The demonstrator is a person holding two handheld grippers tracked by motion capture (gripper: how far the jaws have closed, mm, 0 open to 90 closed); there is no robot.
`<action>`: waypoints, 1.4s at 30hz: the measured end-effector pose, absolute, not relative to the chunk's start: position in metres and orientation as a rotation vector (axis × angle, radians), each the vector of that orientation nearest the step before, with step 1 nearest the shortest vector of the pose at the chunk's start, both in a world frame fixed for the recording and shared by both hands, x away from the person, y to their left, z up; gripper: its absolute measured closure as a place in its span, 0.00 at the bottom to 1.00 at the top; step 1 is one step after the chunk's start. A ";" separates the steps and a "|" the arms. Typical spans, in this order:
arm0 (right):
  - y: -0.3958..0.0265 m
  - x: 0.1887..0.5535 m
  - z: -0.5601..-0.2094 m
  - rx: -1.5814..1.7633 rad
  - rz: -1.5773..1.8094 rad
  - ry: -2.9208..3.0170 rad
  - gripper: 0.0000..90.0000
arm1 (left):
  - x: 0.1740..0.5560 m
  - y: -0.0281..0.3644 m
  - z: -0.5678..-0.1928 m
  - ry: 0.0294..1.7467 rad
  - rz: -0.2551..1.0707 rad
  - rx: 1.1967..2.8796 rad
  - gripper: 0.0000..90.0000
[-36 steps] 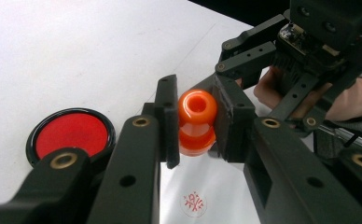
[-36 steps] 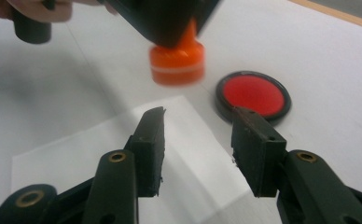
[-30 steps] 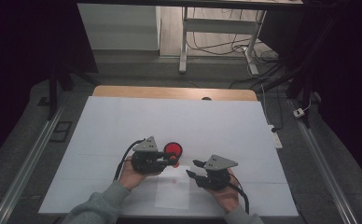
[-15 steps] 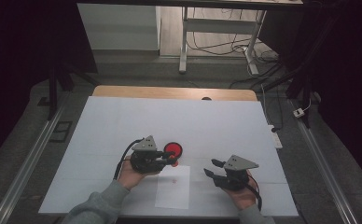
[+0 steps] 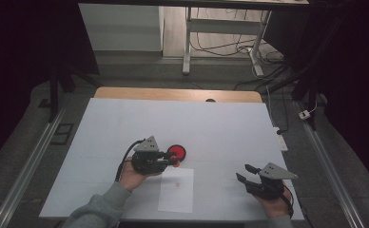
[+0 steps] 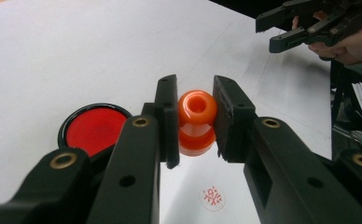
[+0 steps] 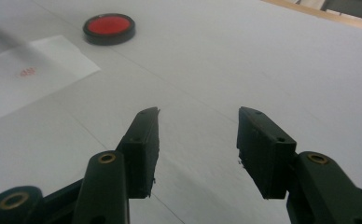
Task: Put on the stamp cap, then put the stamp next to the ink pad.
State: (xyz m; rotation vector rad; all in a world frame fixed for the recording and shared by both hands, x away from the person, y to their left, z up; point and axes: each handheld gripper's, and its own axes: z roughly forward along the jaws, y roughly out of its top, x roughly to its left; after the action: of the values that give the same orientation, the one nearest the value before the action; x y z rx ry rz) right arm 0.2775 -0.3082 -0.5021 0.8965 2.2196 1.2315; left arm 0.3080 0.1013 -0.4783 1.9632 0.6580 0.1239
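Currently: left gripper [image 6: 195, 123] clamped orange stamp [image 6: 196, 122], axis upright; red ink pad [image 6: 94, 129] just left of jaws; right gripper [image 5: 247, 175] empty, jaws opening, well apart.

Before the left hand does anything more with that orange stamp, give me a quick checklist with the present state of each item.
1. Left gripper clamped on the orange stamp: ok, both pads press its sides.
2. Stamp upright in the grip: ok, its hollow top faces up.
3. Red ink pad uncovered and beside the stamp: ok.
4. Paper sheet lying flat on the white table: ok; it already bears one red mark.
5. Right gripper clear of the paper: ok, it is off to the side, its jaws have just been opening with nothing between them.
6. Ink on the stamp's underside: cannot tell.
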 end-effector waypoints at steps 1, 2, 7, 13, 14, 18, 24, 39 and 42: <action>-0.311 0.277 -0.503 0.902 1.237 2.215 0.54 | 0.308 0.101 -0.478 0.660 0.126 1.963 0.80; -0.313 0.277 -0.503 0.911 1.228 2.215 0.53 | 0.308 0.101 -0.478 0.660 0.126 1.963 0.80; -0.313 0.280 -0.504 0.905 1.221 2.225 0.53 | 0.311 0.104 -0.478 0.677 0.140 1.965 0.80; -0.310 0.281 -0.505 0.893 1.213 2.243 0.53 | 0.315 0.110 -0.478 0.708 0.155 1.963 0.80; -0.310 0.281 -0.505 0.894 1.214 2.241 0.53 | 0.315 0.111 -0.479 0.714 0.159 1.964 0.80; -0.311 0.281 -0.505 0.896 1.219 2.236 0.53 | 0.318 0.114 -0.480 0.732 0.173 1.968 0.80; -0.311 0.281 -0.505 0.894 1.212 2.237 0.53 | 0.324 0.121 -0.482 0.769 0.214 1.986 0.80; -0.310 0.281 -0.505 0.885 1.197 2.241 0.53 | 0.335 0.131 -0.483 0.819 0.245 1.983 0.80; -0.310 0.281 -0.506 0.888 1.200 2.242 0.53 | 0.337 0.131 -0.484 0.824 0.248 1.986 0.80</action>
State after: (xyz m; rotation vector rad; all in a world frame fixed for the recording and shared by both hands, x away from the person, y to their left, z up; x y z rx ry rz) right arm 0.2814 -0.3100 -0.5057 0.8880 2.2417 1.2003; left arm 0.3365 0.1309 -0.4841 1.9861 0.8236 0.2476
